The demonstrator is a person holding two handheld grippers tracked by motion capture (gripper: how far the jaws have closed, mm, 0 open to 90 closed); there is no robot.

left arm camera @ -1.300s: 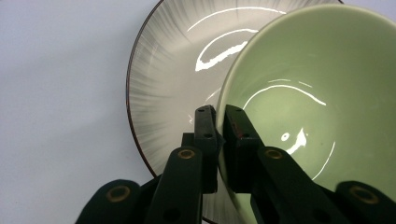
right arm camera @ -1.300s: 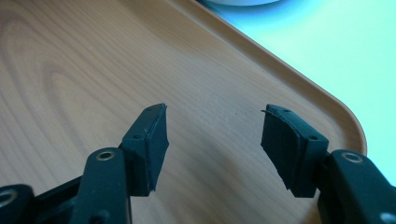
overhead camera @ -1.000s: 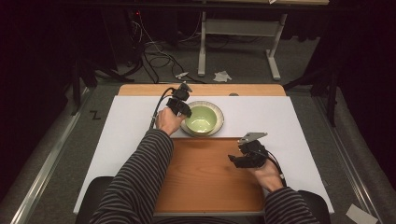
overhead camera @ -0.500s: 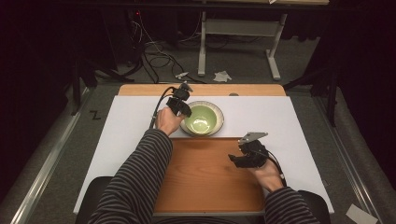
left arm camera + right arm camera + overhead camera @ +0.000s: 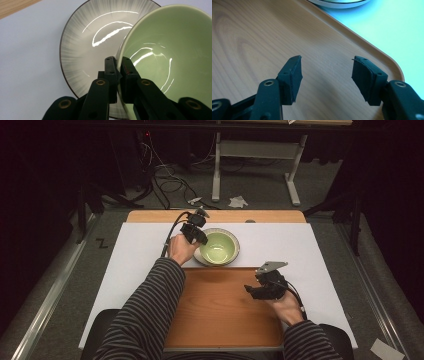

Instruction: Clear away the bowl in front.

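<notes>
Green bowl [image 5: 172, 55] is sitting tilted over the grey plate [image 5: 85, 50], at the far middle of the white mat [image 5: 130, 265]. Left gripper [image 5: 119, 65] is clenching on the bowl's near rim. Right gripper [image 5: 325, 75] is hovering, jaws spread, over the wooden tray [image 5: 249, 37], near right.

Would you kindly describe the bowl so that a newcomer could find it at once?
Start at the white table and go just beyond the far edge of the wooden tray. There a grey plate lies, with the bowl over it, its rim pinched by the left gripper. It is the one pale green dish.
</notes>
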